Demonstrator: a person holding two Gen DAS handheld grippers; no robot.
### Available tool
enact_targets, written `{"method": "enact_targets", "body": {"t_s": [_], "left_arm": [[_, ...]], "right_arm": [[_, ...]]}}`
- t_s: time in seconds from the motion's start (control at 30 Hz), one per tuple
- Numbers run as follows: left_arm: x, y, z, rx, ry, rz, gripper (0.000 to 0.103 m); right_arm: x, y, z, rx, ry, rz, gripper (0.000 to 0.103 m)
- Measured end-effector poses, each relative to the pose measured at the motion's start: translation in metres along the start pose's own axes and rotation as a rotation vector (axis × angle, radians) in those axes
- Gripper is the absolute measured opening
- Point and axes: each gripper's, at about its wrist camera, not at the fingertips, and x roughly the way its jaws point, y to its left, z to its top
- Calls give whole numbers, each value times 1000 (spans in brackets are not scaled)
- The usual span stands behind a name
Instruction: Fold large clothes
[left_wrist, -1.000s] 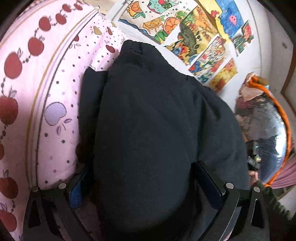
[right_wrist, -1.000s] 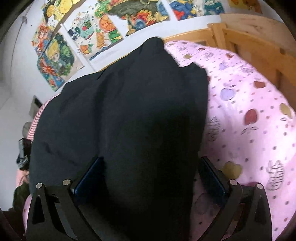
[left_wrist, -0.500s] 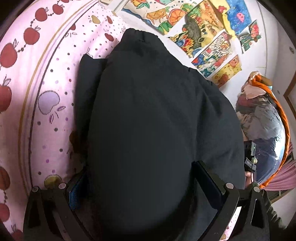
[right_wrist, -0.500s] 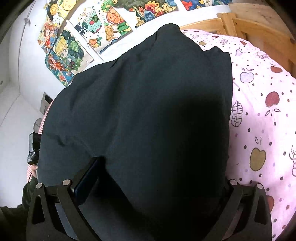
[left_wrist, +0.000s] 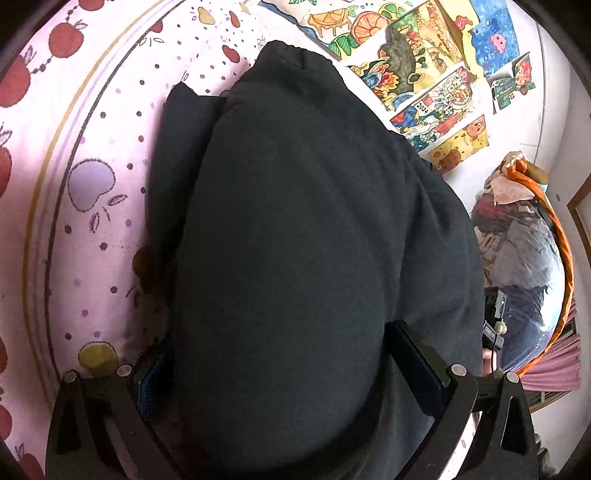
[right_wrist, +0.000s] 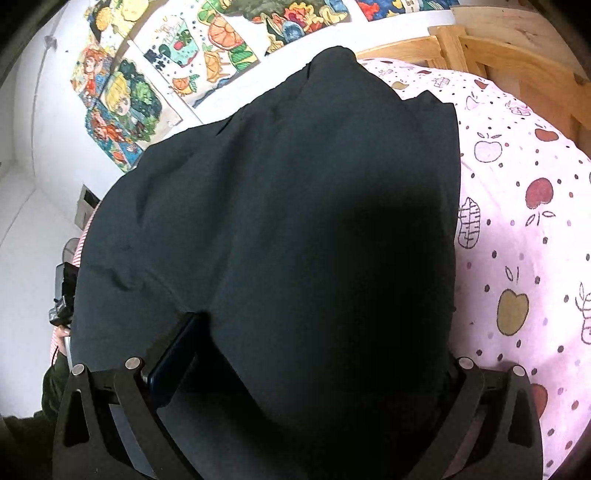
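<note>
Carrying the dark garment (left_wrist: 295, 240) across the bed (left_wrist: 92, 184), fold in progress.
Both views are creeping forward since a second ago, more sheet showing; left gripper (left_wrist: 291, 373) and right gripper (right_wrist: 306, 354) are each buried in bunched cloth; I cannot tell whether my fingers are clamping; garment is draping over both, lower layer lying beneath.

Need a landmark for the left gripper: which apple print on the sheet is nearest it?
The olive-yellow apple, right beside the left gripper; the lavender apple and the red apples lie farther up the sheet.
</note>
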Motion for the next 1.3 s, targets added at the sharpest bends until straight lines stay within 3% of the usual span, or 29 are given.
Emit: {"method": "enact_targets", "body": {"t_s": [0.27, 0.43, 0.53, 0.6, 0.9, 1.07, 1.17, 1.2, 1.3], "left_arm": [[-4, -4, -1, -46, -26, 19, 99], [-14, -16, -3, -65, -56, 33, 73], [-19, -31, -6, -10, -88, 84, 66], [-22, -43, -8, 28, -109, 132, 64], [-11, -120, -28, 323, -161, 524, 63], [6, -148, -39, 484, -165, 672, 64], [-1, -141, -38, 470, -173, 636, 62], [-6, -135, -36, 447, -174, 609, 57], [-24, -108, -21, 303, -171, 472, 46]], "right_arm": [[-5, 7, -5, 97, 12, -82, 102], [-10, 9, -15, 123, -15, -116, 94], [-12, 14, -19, 149, -18, -134, 92], [-11, 17, -21, 158, -9, -141, 92], [-13, 8, -31, 175, -37, -97, 91], [-11, 3, -33, 173, -51, -93, 93], [-11, 0, -33, 176, -45, -93, 94], [-12, 1, -32, 176, -44, -97, 93], [-16, 5, -30, 175, -40, -99, 82]]}}
